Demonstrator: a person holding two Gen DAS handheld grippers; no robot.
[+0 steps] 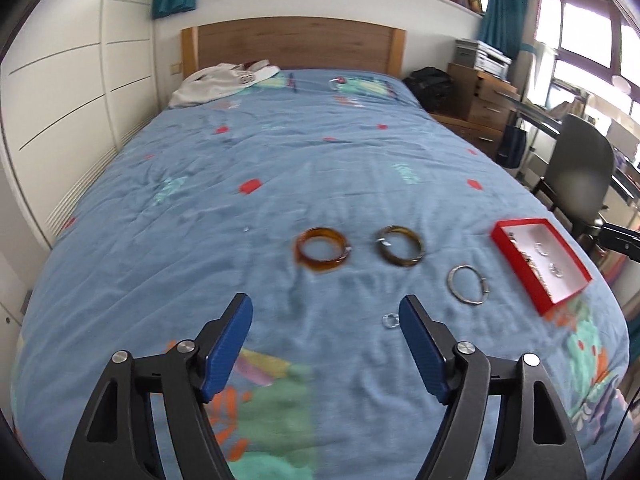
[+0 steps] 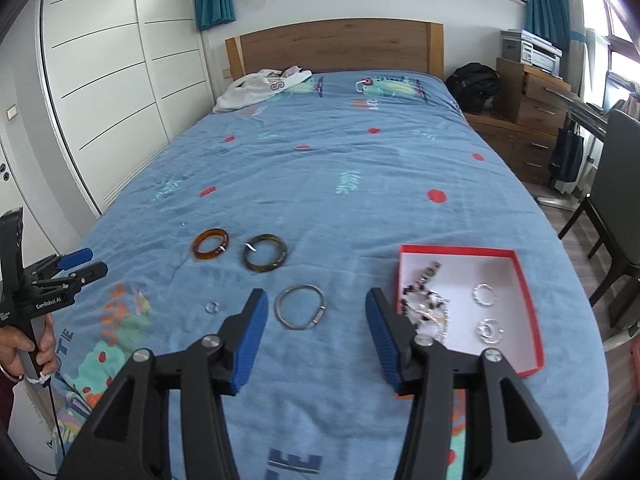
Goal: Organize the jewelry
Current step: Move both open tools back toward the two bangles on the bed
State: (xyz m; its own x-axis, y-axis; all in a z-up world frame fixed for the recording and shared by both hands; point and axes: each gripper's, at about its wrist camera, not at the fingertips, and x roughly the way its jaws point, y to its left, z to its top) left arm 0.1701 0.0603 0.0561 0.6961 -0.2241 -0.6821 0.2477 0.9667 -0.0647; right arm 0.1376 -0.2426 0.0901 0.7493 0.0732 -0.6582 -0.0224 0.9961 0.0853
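On the blue bedspread lie an amber bangle, a dark olive bangle, a silver bangle and a small clear ring. A red box with a white inside holds a beaded chain and two clear rings. My left gripper is open and empty, hovering near the small ring. My right gripper is open and empty, with the silver bangle seen between its jaws.
The left gripper also shows in the right wrist view, held by a hand at the bed's left edge. White clothing lies by the wooden headboard. A chair, drawers and a black bag stand right of the bed.
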